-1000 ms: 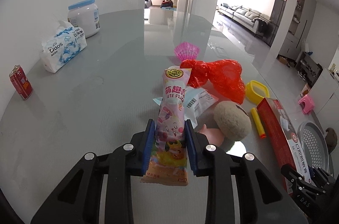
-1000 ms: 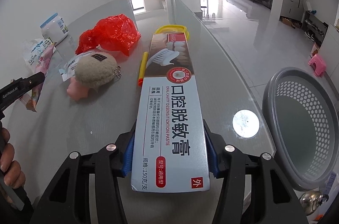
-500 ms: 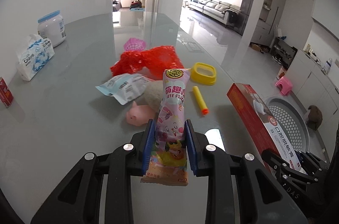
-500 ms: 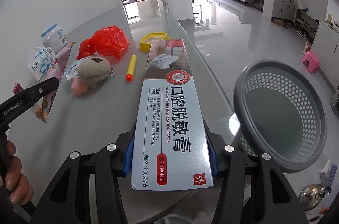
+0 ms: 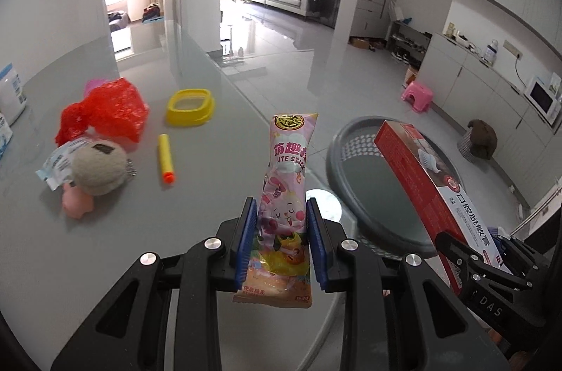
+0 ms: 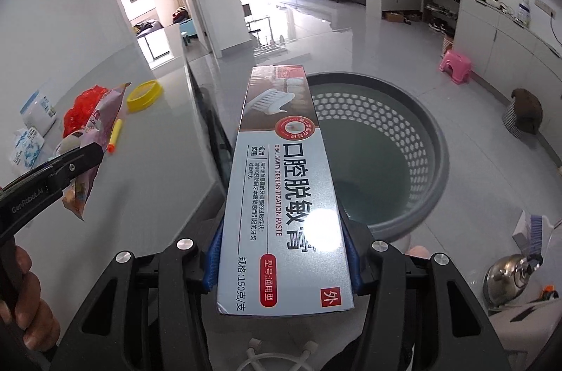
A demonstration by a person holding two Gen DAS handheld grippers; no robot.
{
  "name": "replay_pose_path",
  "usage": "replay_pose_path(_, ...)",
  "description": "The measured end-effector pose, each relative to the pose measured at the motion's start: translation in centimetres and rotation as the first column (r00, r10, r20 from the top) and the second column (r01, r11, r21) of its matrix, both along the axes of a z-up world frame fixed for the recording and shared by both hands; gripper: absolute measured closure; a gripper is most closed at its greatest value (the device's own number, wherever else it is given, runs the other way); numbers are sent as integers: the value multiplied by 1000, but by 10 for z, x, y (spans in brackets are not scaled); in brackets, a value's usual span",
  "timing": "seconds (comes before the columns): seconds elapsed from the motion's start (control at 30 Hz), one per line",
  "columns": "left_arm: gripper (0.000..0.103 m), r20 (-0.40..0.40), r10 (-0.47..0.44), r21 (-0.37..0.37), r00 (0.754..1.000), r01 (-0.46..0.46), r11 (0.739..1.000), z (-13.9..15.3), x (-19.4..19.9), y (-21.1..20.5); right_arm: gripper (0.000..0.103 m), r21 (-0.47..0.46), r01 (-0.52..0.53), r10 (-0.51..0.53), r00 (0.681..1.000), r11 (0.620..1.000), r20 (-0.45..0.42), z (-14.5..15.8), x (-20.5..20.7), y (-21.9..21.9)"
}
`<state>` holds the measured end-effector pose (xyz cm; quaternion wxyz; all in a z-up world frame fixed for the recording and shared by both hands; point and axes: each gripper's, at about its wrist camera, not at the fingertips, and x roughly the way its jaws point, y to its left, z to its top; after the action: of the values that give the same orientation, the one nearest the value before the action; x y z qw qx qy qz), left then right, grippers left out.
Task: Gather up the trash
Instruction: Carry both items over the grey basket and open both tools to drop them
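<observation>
Two grippers, both loaded. Left gripper [image 5: 281,244] is clamped on a pink snack wrapper [image 5: 286,206], blue pads pressing both sides, wrapper standing up out of the jaws. Right gripper [image 6: 282,260] grips a long toothpaste box [image 6: 281,184] across its width, box pointing forward over the grey perforated basket [image 6: 435,167], which sits on the floor just off the table edge [image 6: 207,132].

Edges: in the left view the glass table [image 5: 105,248] ends just right of the wrapper and the basket rim [image 5: 333,156] shows right beyond it. Floor around the basket is open; pink stool [image 6: 455,65] and a dark bundle [image 6: 523,118] lie well apart from it. Kettle [image 6: 509,276] sits low right, near the basket.

On the table, left of the wrapper: red plastic bag [image 5: 105,111], yellow dish [image 5: 189,107], yellow foam dart [image 5: 165,158], beige plush [image 5: 98,167] touching a pink toy [image 5: 75,206] and a white packet [image 5: 52,163].

Versus a second ago: both grippers have swung right from over the table clutter toward the edge; the basket, then at the frame margin, now lies directly under the box. Grips unchanged. Table items have not moved.
</observation>
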<state>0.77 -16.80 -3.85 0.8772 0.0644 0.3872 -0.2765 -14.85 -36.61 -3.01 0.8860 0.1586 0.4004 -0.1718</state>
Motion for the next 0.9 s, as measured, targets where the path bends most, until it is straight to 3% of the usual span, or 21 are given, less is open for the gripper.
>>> replay_pose_path(0.23,74,-26,-129,20,991,130,991,-16,3,-76,51,31,98,-97,995,995,-18,-11,-19,-48)
replay_pose_path(0.47,74,-52,-211,63,976,214,975,-36,9,-125,51,78,134,-132,991,988,-38,-29,-22,-79)
replay_pose_path(0.9,73,-109,-208,122,972,221,968,-63,22,-149,51,137,101,-95,994,985,-49,-47,-5,-103)
